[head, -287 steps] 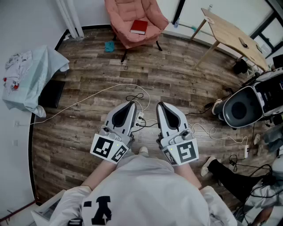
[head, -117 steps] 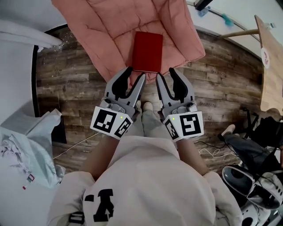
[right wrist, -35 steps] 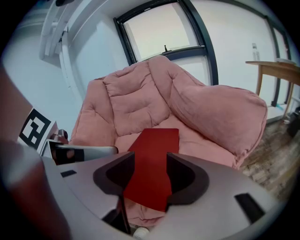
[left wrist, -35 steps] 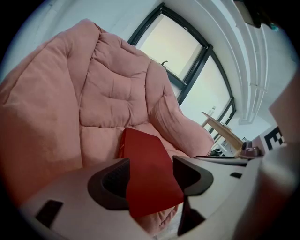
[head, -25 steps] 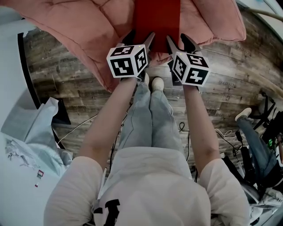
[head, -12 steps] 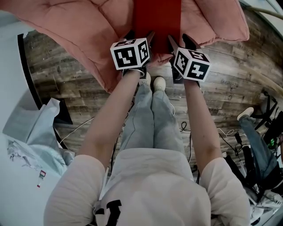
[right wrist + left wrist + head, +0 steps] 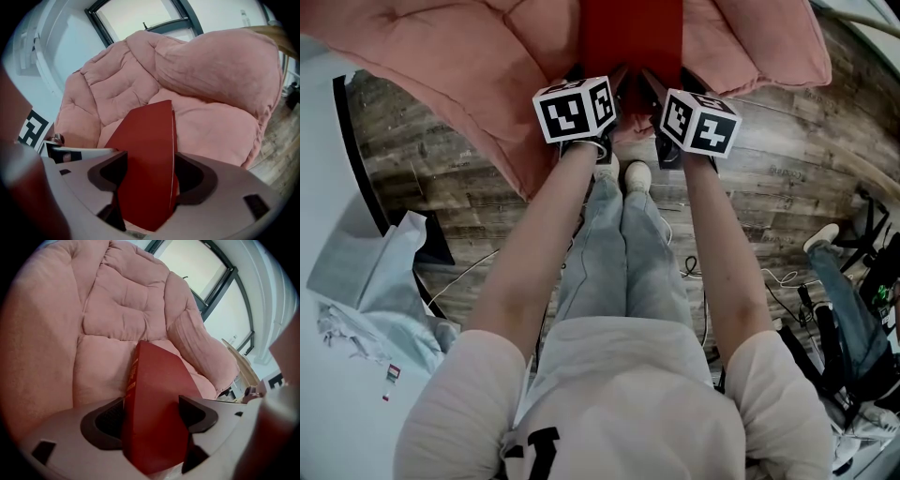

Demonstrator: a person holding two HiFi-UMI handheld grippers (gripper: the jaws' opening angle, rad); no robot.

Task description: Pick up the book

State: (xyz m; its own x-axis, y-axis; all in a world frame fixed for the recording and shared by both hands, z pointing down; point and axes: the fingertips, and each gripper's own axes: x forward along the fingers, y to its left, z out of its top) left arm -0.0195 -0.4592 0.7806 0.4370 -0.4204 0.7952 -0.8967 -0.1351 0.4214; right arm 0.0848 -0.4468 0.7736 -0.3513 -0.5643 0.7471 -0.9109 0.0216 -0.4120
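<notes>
While the left claw (image 7: pixel 152 405) and right claw (image 7: pixel 151 158) have just been opening and stand wide, unclamped, astride its near corners, the book (image 7: pixel 630 37) lies on the chair (image 7: pixel 469 66); I judge it stiff, light, slick-covered; pinch its whole thickness there.

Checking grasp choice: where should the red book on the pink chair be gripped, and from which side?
Probably its near short edge, from the chair's open front: the red book lies flat on the seat, and the padded back and arms wall off its other edges.
</notes>
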